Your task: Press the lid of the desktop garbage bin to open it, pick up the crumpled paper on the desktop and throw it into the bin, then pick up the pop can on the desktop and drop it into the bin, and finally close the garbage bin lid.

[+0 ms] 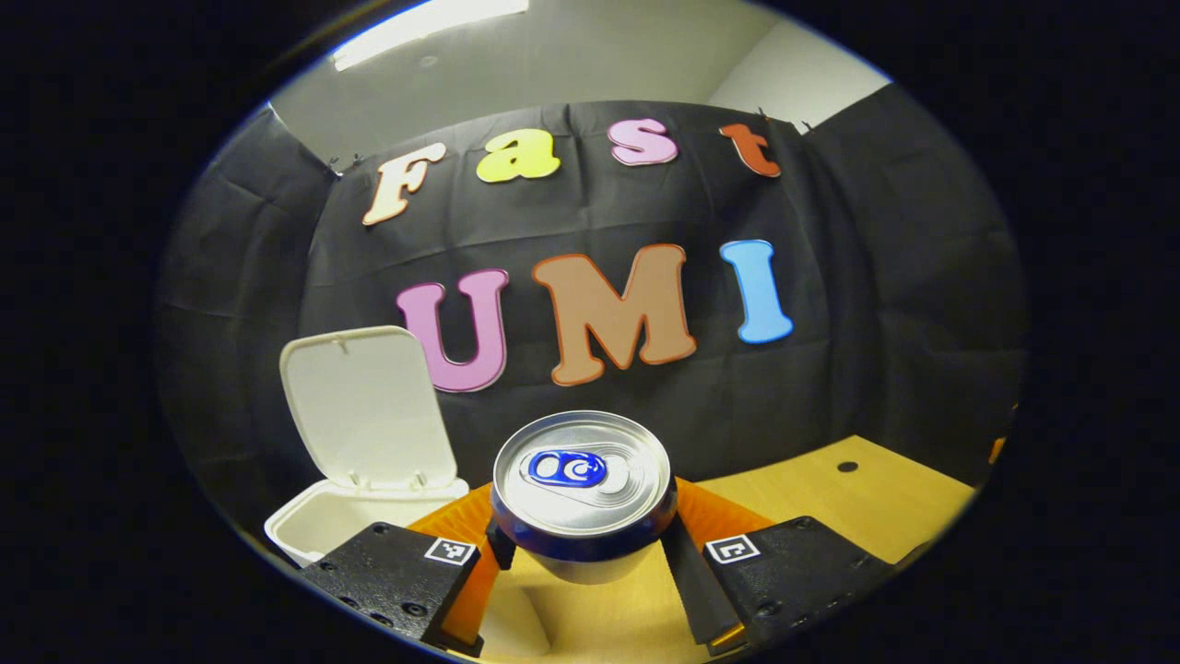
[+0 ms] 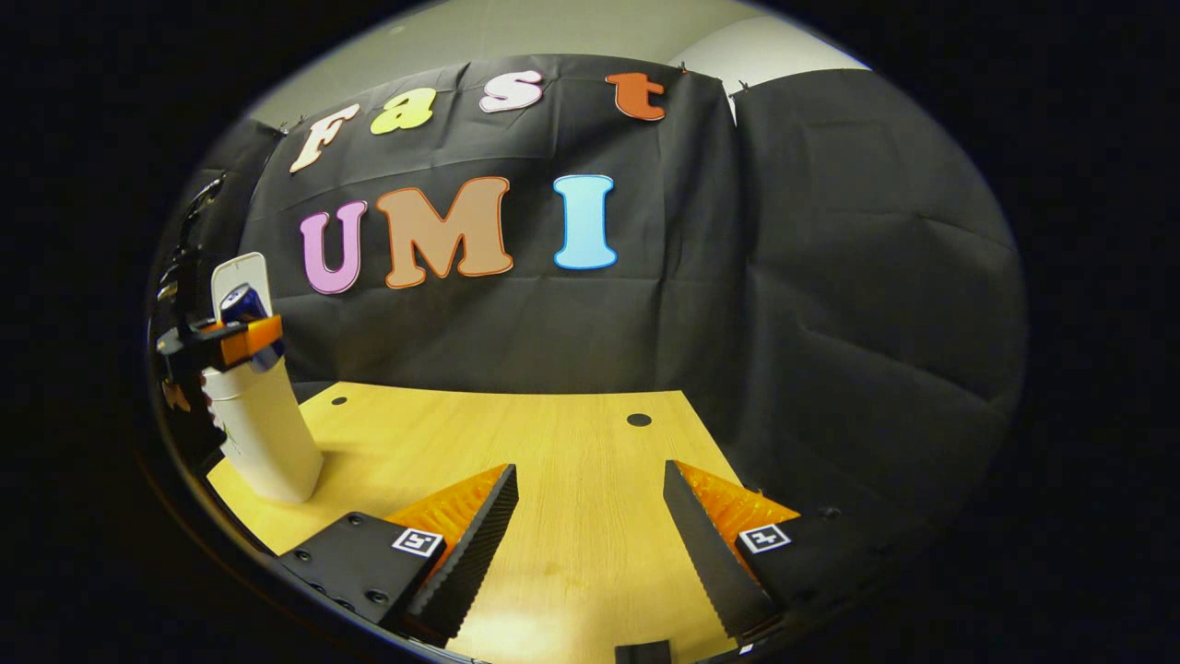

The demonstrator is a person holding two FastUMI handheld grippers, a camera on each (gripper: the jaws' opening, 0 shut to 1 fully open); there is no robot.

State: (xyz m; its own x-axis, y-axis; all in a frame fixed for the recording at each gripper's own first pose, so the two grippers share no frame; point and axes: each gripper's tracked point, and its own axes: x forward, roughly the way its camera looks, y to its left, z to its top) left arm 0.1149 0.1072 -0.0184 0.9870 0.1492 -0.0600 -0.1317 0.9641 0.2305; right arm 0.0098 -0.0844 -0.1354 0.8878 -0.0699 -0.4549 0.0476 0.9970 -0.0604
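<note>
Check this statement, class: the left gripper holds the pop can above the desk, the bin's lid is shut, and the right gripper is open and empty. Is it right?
One thing is wrong: the lid of the bin stands open, as the left gripper view shows. The left gripper does hold the pop can, and the right gripper is open and empty.

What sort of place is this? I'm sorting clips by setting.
Probably a staged recording booth, not a home: black cloth wall behind a bare wooden desktop, with a white bin, lid up, and a pop can held in the left gripper.
</note>
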